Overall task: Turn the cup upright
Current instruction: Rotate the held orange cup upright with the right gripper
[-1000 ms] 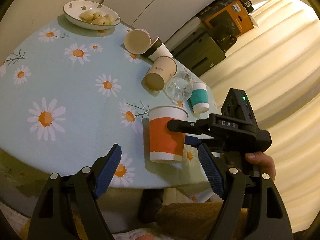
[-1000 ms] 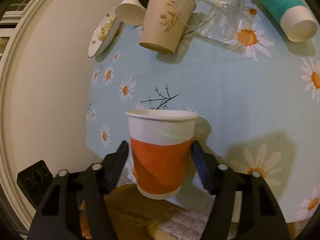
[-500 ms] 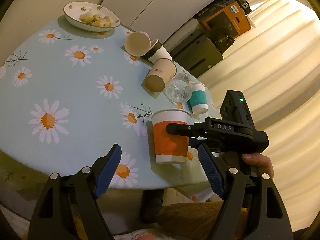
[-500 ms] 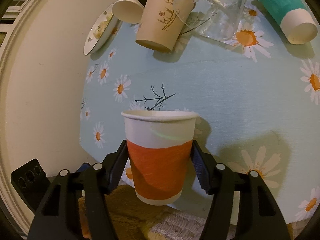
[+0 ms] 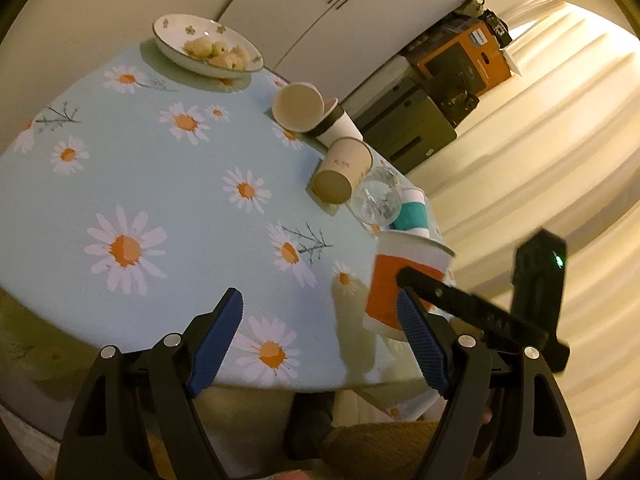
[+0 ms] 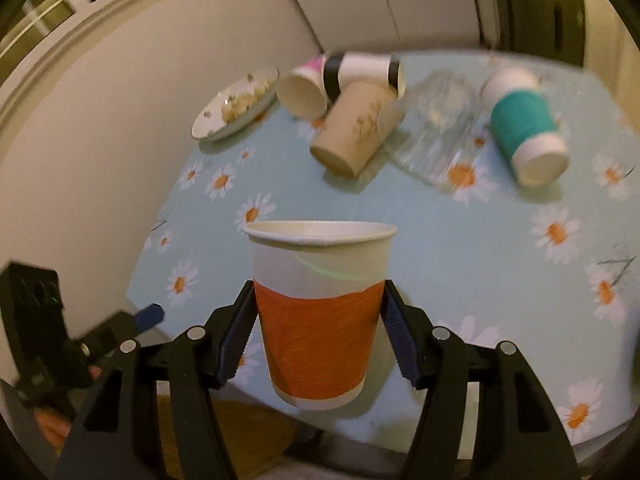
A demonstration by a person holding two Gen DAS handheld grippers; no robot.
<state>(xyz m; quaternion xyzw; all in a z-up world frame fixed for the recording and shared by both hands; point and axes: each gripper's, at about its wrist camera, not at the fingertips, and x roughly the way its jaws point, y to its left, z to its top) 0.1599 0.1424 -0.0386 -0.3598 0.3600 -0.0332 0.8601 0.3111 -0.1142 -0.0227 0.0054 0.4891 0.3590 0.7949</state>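
Now that our right gripper (image 6: 320,336), clamped on the upright orange-and-white paper cup (image 6: 318,312), has carried it toward the table's near right edge, we need only release; our left gripper (image 5: 320,336) gapes empty.

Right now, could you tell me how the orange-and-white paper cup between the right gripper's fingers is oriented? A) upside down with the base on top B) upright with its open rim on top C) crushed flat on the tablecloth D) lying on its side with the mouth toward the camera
B: in the right wrist view the orange-and-white paper cup stands upright, rim on top, clamped in the right gripper.
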